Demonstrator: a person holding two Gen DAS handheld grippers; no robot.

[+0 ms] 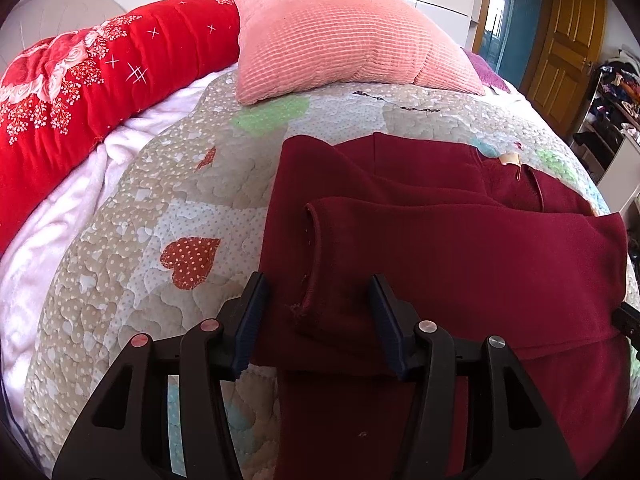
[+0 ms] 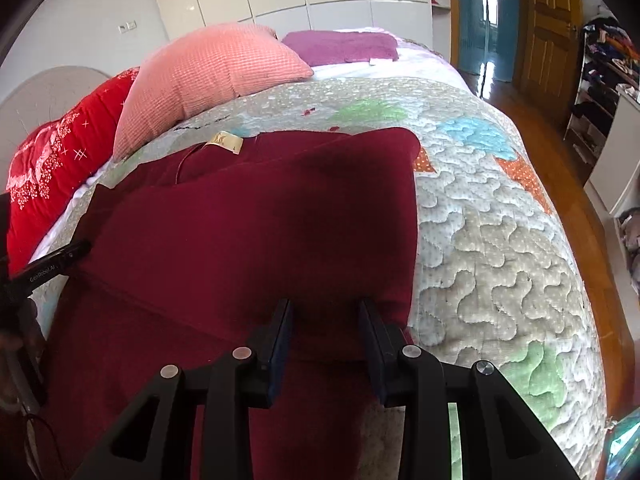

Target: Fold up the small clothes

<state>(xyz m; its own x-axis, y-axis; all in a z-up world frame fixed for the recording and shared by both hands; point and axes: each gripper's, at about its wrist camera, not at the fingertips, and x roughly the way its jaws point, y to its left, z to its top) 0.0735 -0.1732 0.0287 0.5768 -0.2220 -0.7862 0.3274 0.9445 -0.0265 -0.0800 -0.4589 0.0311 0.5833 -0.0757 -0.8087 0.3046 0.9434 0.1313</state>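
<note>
we have one dark red garment (image 1: 460, 248) lying on the quilt (image 1: 132, 240), at about 3 o'clock from the quilt's middle in the left wrist view and at 9 o'clock in the right wrist view. it looks partly folded: a sleeve lies across the body with its cuff (image 1: 312, 264) toward us, and a side panel seems turned in, though the lower part hangs toward 6 o'clock, unfolded as far as we can judge. so we reckon the side folds are done and the bottom-to-top fold is left.

our left gripper (image 1: 318, 308) stands wide, its jaws on either side of the cuff, not closed on it. our right gripper (image 2: 325, 334) stands fairly wide too, over the garment's right edge at 6 o'clock, holding nothing that we can see.

counted: one garment, one neck label (image 2: 226, 142), one pink pillow (image 1: 344, 36), one red floral duvet (image 1: 80, 84), one purple cloth (image 2: 344, 46) at 12 o'clock, two grippers.
</note>
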